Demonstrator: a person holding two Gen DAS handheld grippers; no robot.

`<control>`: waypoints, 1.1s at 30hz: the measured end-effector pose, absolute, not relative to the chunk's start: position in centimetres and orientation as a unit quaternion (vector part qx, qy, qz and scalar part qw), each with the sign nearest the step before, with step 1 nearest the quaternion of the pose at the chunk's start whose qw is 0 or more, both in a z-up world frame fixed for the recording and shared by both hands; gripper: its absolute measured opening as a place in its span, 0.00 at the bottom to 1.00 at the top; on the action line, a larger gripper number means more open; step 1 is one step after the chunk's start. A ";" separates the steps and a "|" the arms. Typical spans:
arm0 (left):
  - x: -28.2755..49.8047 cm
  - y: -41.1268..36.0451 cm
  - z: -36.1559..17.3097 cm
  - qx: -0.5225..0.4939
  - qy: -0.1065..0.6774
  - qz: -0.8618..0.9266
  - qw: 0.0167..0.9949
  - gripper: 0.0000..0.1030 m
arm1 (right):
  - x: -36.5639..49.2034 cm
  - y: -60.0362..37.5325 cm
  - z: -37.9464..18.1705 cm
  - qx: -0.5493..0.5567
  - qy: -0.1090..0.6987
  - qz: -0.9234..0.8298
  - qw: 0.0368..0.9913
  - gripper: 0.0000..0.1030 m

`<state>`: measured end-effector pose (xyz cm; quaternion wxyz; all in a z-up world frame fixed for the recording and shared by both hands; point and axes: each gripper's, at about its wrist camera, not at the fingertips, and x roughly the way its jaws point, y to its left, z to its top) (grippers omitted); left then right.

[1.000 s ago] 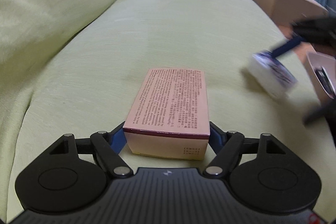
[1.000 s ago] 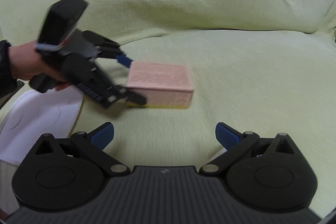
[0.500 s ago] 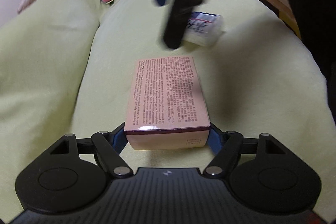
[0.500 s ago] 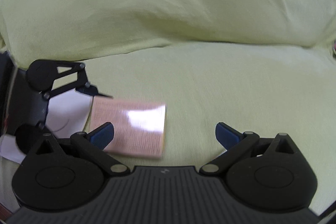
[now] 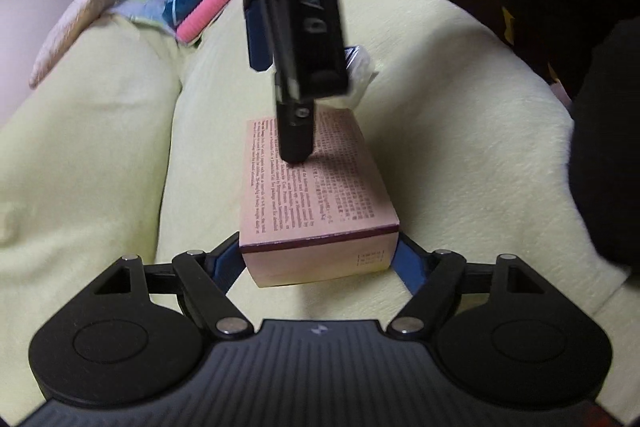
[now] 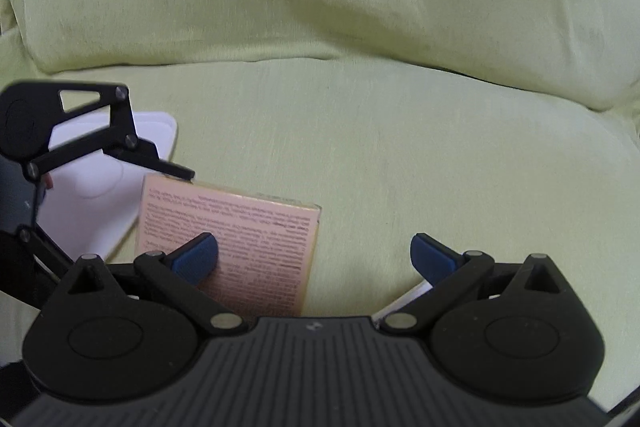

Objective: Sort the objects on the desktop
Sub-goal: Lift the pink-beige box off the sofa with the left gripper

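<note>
Jaws of my left gripper (image 5: 320, 259) clamp the pink printed carton (image 5: 316, 195); my right gripper (image 6: 314, 253) hangs wide open, empty. I'd carry it level toward the sofa's white tray (image 6: 100, 187).

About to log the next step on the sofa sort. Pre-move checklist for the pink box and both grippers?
1. Left gripper shut on pink box: ok, blue pads press on both sides.
2. Right gripper open and empty: ok.
3. Path above the box clear: not ok, the right gripper hangs directly over it in the left wrist view.
4. Box lifted off the green cushion: cannot tell.
5. White packet beyond the box clear of both grippers: cannot tell, mostly hidden.
6. White tray reachable beside the box: ok.
</note>
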<state>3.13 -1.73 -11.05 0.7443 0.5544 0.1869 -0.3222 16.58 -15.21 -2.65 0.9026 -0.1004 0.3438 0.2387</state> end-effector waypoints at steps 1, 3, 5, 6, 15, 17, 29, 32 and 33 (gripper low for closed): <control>2.9 -1.8 -11.1 0.561 0.181 -0.323 0.740 0.75 | 16.4 -15.4 -2.2 -0.091 0.339 0.237 0.906 0.99; 2.1 -2.3 -11.2 0.574 0.171 -0.326 0.731 0.76 | 16.4 -15.9 -1.3 -0.073 0.329 0.228 0.913 0.99; 1.7 -2.7 -11.4 0.584 0.164 -0.326 0.725 0.76 | 16.8 -16.4 -0.7 -0.058 0.322 0.218 0.920 0.99; 1.6 -2.9 -11.5 0.586 0.162 -0.326 0.724 0.76 | 16.9 -16.5 -0.6 -0.057 0.324 0.213 0.920 0.99; 0.5 -2.7 -11.2 0.571 0.170 -0.338 0.728 0.84 | 16.3 -16.3 -2.1 -0.069 0.349 0.200 0.913 0.99; 0.5 -2.6 -10.6 0.544 0.180 -0.342 0.745 0.88 | 15.8 -16.0 -2.4 -0.081 0.352 0.199 0.911 0.99; 4.3 0.8 -6.2 0.313 0.273 -0.314 0.854 0.92 | 15.0 -15.2 -2.0 -0.083 0.353 0.206 0.909 0.99; 7.2 2.6 -5.4 0.206 0.319 -0.297 0.876 0.92 | 15.1 -15.2 -2.3 -0.077 0.353 0.205 0.909 0.99; 8.1 3.2 -5.4 0.173 0.333 -0.292 0.880 0.92 | 15.1 -15.3 -2.4 -0.075 0.353 0.204 0.910 0.99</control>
